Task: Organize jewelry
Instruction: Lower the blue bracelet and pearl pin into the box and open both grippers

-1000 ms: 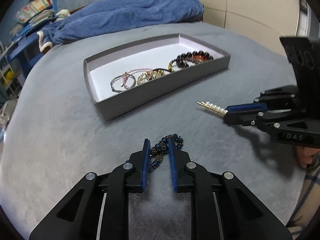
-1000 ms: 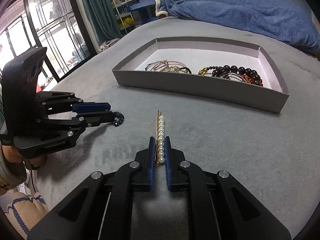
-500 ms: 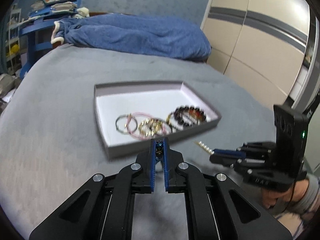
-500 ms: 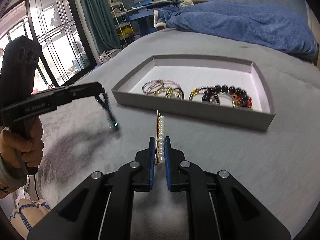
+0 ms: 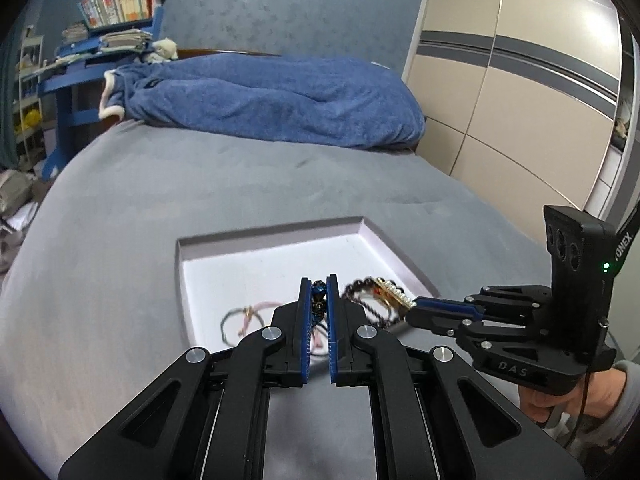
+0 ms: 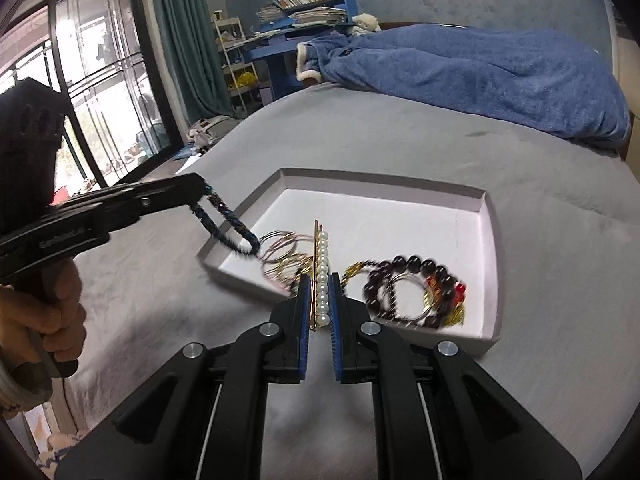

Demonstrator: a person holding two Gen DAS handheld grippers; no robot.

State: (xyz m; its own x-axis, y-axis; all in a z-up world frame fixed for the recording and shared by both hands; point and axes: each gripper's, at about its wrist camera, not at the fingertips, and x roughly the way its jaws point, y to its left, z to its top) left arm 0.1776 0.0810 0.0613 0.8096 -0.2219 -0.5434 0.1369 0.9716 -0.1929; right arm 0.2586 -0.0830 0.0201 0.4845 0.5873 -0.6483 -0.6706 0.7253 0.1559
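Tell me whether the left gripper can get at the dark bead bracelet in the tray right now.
Probably not. The left gripper is shut on the blue bracelet, so its jaws are full. The dark bead bracelet lies in the tray, partly behind the right gripper and its pearl pin.

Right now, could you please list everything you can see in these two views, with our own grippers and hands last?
Tray: one, grey walls, white floor, on the bed.
Dark bead bracelet: one, dark with red and gold parts, right side of tray floor.
Thin bangles: a few, gold and pink, left side of tray floor.
Blue beaded bracelet: one, dark blue, hanging over the tray's left corner.
Pearl hair clip: one, white pearls on gold, held above the tray.
Bed cover: one, grey.
Blanket: one, blue, far end of bed.
Shelf: one, blue, books on top.
Left gripper: shut on blue beaded bracelet.
Right gripper: shut on pearl hair clip.
Left hand: one, gripping the handle.
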